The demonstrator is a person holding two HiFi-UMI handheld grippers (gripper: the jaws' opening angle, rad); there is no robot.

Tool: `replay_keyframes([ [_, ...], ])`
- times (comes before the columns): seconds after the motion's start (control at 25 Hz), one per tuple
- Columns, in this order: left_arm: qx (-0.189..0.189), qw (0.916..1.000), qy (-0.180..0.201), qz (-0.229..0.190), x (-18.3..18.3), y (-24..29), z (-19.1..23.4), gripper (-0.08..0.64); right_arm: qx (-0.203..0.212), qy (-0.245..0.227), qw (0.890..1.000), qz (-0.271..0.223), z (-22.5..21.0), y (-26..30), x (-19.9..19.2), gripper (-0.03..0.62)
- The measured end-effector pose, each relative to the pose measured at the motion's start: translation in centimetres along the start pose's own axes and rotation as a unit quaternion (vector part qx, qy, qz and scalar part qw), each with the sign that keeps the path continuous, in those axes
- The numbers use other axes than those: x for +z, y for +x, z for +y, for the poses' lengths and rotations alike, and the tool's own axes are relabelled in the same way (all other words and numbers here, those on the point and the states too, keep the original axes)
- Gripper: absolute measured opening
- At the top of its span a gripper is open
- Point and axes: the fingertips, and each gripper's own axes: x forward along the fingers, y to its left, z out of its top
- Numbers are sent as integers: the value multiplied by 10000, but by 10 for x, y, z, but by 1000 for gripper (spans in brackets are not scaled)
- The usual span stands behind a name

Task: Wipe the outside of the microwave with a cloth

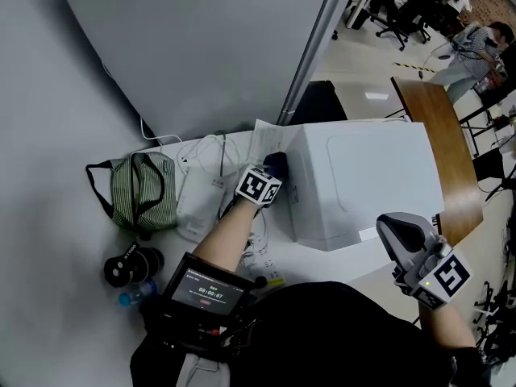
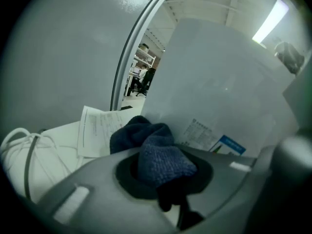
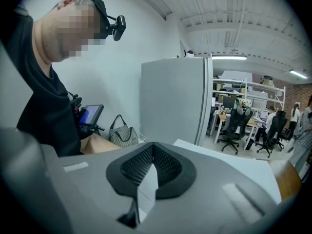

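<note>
Our left gripper (image 1: 272, 172) is clamped on a dark blue cloth (image 2: 158, 155), held at the left side of the white microwave (image 1: 363, 176). Our right gripper (image 1: 401, 234) is closed on nothing, near the front corner. Risks, we judge: rubbing could pull the cloth loose, or sweep the papers (image 1: 262, 139) and cable (image 1: 201, 147) alongside.
</note>
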Motion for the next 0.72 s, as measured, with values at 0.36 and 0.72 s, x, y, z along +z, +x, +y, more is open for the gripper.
replay_keyframes([
  [0.36,-481,9853,316,-1611,98,-127,-74,55,96,10,9997,-241,6,6,8,5],
  [0.72,-690,9840,1258,-1053,93,-116,-136,55,171,26,9994,-290,10,10,10,5],
])
